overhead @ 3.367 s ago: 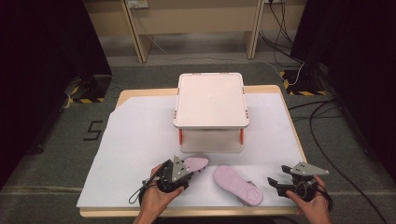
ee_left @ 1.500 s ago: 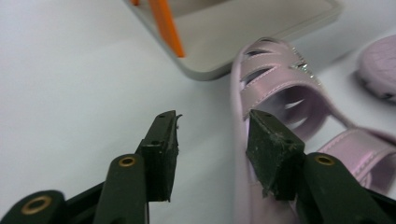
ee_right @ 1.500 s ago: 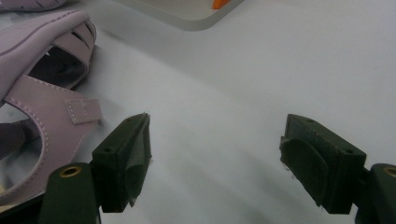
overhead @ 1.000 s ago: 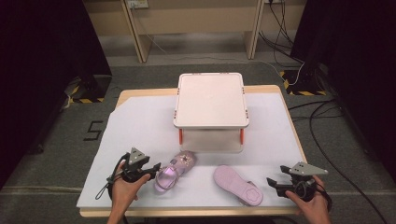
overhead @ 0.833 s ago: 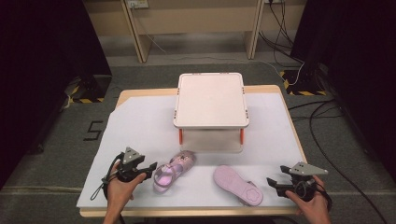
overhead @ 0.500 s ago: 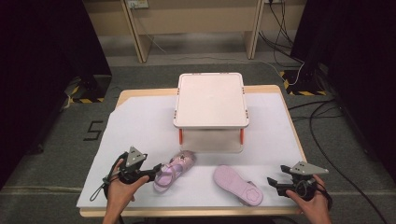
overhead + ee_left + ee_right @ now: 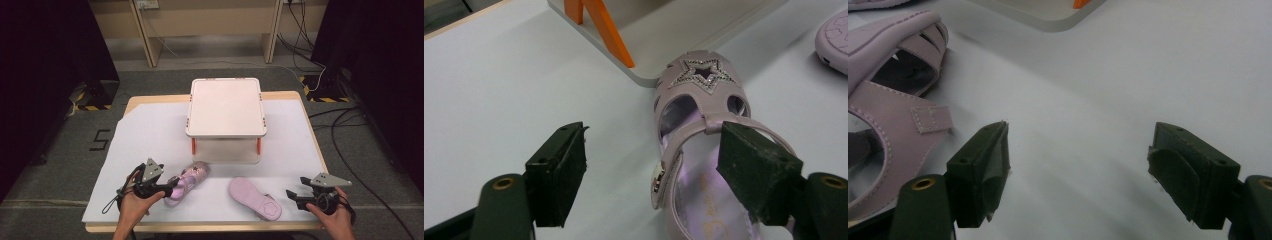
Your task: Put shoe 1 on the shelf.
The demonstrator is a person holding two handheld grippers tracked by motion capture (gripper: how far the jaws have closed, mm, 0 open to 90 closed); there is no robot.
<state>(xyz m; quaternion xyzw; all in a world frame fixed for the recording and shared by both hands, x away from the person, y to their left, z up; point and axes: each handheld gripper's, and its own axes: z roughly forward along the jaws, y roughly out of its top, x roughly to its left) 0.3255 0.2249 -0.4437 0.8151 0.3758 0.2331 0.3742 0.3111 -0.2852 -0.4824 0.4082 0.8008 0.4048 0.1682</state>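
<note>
A lilac sandal with a glittery star on its toe stands upright on the white-covered table, its toe toward the box. My left gripper is at its heel, open. In the left gripper view the ankle strap lies between the jaws, close to the right one. The second lilac sandal lies sole up to the right. My right gripper rests just right of it, open, nothing between its jaws, with the sandal's straps to the left of them.
A white box on orange legs stands mid-table behind both sandals; its base corner is near. Bare white table cover lies left and right of it. The table's front edge is just under both hands.
Since 3.4 s ago my left gripper let the star sandal go and drew back left; over the last second it has crept right again toward the heel. The right gripper has stayed put.
</note>
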